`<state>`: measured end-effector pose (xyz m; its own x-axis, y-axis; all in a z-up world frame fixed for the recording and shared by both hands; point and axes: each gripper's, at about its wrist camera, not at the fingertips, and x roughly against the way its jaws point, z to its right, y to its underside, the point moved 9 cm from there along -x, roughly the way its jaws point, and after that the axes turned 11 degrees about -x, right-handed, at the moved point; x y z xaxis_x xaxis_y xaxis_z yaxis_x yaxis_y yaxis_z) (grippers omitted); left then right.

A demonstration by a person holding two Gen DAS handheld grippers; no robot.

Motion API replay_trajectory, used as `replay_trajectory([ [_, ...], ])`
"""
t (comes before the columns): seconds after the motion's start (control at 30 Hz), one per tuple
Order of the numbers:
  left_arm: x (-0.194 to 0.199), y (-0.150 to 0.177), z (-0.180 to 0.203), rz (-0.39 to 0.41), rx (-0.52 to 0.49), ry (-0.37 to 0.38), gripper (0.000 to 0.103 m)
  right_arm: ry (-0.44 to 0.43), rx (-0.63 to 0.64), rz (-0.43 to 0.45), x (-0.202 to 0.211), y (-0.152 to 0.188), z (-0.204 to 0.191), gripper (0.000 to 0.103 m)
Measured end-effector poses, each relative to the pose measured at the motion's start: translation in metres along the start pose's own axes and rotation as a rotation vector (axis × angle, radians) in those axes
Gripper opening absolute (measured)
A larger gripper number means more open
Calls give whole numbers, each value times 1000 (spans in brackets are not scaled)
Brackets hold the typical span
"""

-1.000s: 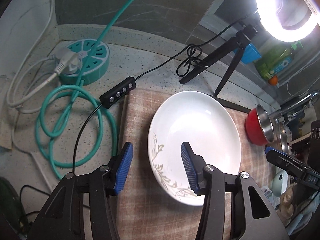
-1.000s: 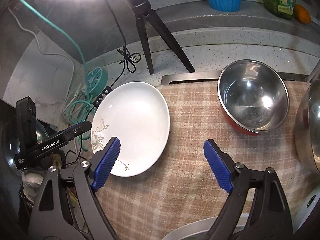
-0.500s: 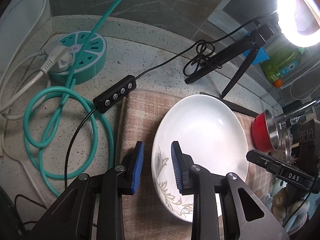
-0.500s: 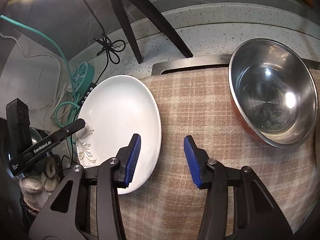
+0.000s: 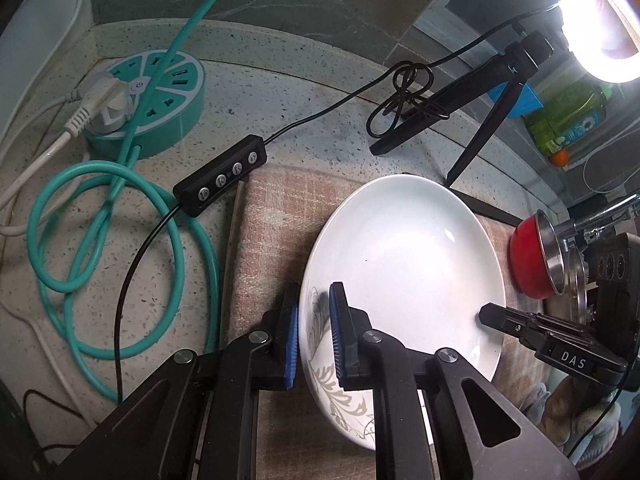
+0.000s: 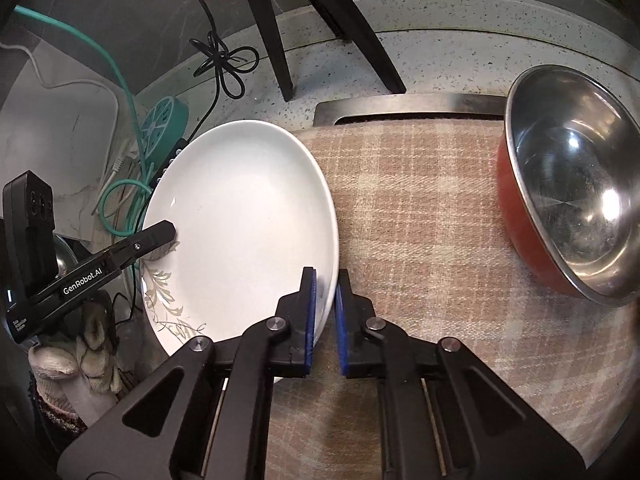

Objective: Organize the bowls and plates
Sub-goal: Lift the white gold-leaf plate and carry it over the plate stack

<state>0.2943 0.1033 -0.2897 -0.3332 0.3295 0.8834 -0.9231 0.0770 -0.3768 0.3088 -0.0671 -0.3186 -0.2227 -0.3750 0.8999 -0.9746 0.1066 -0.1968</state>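
left wrist view: both grippers clamp one white plate (image 5: 404, 256) on the checked cloth (image 6: 420, 216).
left gripper (image 5: 314, 336) pinches its patterned rim, right gripper (image 6: 325, 316) pinches the opposite edge; red steel bowl (image 6: 572, 184) nearby.

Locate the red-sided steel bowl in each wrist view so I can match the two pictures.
Left wrist: the red bowl sits at the far right edge, seen side-on, past the white plate.
Right wrist: the same bowl fills the upper right, its steel inside facing the camera.
Shared landmark: the white plate on the checked cloth, gripped by both grippers.
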Motion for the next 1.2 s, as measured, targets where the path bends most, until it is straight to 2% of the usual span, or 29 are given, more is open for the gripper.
replay_trajectory([
  [0.37,12,11,9,12,4,-1,12,6,1,-17,16,13,-1,9],
  [0.77,62,30,24,81,-14,-16,12,-51,25,8,53,40,-14,9],
  [1.03,94,52,50,126,-36,-26,12,-95,54,27,87,66,-12,9],
  [1.2,104,62,77,142,-58,-27,12,-100,65,36,105,80,3,9],
])
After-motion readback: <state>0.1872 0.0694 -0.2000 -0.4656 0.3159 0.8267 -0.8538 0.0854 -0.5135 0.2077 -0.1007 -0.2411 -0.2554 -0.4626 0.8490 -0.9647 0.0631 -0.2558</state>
